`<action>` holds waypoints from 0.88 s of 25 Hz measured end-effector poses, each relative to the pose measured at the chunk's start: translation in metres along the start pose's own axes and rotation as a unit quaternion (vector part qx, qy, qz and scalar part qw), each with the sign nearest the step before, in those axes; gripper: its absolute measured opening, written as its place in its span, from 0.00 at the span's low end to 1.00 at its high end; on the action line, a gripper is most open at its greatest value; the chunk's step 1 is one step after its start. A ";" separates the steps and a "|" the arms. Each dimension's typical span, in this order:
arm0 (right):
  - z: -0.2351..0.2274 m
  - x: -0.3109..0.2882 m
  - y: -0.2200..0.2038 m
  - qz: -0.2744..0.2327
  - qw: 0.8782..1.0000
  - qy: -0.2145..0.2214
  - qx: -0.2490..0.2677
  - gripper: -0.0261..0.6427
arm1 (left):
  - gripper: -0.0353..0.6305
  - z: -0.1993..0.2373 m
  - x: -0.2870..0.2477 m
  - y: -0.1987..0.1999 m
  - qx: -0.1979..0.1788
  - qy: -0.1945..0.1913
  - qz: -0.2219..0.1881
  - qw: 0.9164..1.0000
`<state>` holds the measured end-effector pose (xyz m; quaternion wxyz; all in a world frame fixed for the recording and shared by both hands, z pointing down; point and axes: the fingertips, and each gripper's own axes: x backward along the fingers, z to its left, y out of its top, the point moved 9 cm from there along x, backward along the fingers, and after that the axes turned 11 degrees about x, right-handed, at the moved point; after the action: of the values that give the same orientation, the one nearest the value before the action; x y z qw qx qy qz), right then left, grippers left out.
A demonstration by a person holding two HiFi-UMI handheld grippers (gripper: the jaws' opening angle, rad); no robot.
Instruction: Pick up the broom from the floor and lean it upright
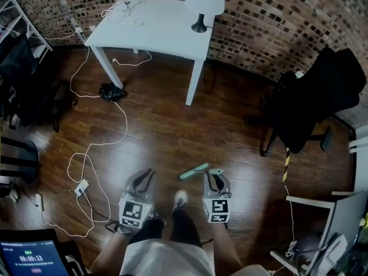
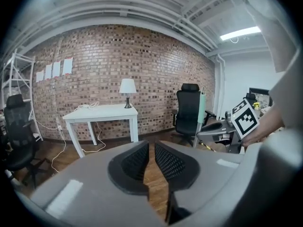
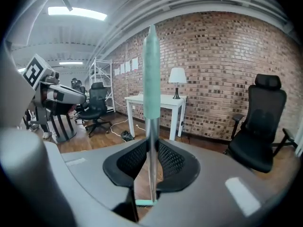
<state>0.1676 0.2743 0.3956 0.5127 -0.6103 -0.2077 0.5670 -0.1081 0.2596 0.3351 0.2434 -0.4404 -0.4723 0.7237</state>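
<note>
The broom (image 1: 194,171) has a teal grip on a metal pole. My right gripper (image 1: 215,174) is shut on that pole, and in the right gripper view the broom (image 3: 151,79) stands upright between the pads of the right gripper (image 3: 151,148), rising well above them. A teal piece shows low behind the jaws; the broom's head is otherwise hidden. To the left my left gripper (image 1: 148,174) holds nothing. In its own view the left gripper (image 2: 151,148) has a narrow gap between its pads with only floor showing through. The broom (image 2: 202,108) appears there at the right.
A white table (image 1: 155,27) with a lamp (image 1: 204,2) stands ahead by the brick wall. A black office chair (image 1: 310,102) is at the right. White cables (image 1: 86,165) and a black bag (image 1: 112,91) lie on the wood floor at the left. My shoe (image 1: 180,199) is between the grippers.
</note>
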 end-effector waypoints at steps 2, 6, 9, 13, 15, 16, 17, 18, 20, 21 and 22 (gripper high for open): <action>-0.011 -0.007 -0.001 -0.004 1.000 -0.006 -0.008 0.17 | 0.11 -0.002 -0.020 -0.001 -0.002 0.001 0.007 1.000; -0.032 -0.023 0.003 -0.012 0.999 -0.016 -0.026 0.17 | 0.11 0.002 -0.058 0.001 0.004 0.013 0.012 1.000; -0.049 -0.037 0.011 -0.019 0.999 -0.022 -0.038 0.17 | 0.11 0.008 -0.088 0.011 0.006 0.022 0.010 1.000; -0.072 -0.066 0.021 -0.020 0.998 -0.034 -0.044 0.17 | 0.11 0.019 -0.134 0.026 0.017 0.018 0.002 1.000; -0.081 -0.085 0.026 -0.018 0.998 -0.037 -0.044 0.17 | 0.11 0.031 -0.157 0.033 0.012 0.011 0.002 1.000; -0.086 -0.097 0.029 -0.017 0.998 -0.039 -0.041 0.17 | 0.11 0.039 -0.169 0.037 0.010 0.009 0.003 1.000; -0.090 -0.109 0.033 -0.016 0.998 -0.041 -0.038 0.17 | 0.11 0.048 -0.183 0.039 0.010 0.007 0.003 1.000; -0.093 -0.121 0.035 -0.015 0.998 -0.044 -0.036 0.17 | 0.11 0.057 -0.196 0.041 0.011 0.005 0.005 1.000; -0.100 -0.145 0.038 -0.009 0.998 -0.051 -0.035 0.17 | 0.11 0.075 -0.222 0.040 0.013 0.000 0.011 1.000; -0.103 -0.157 0.040 -0.005 0.998 -0.055 -0.036 0.17 | 0.11 0.084 -0.236 0.042 0.011 -0.004 0.015 1.000; -0.106 -0.171 0.042 0.000 0.998 -0.059 -0.038 0.17 | 0.11 0.093 -0.251 0.046 0.009 -0.009 0.020 1.000</action>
<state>0.2036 0.0738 0.4235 0.4763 -0.5947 -0.2588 0.5937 -0.0618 0.0035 0.4118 0.2284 -0.4410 -0.4592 0.7365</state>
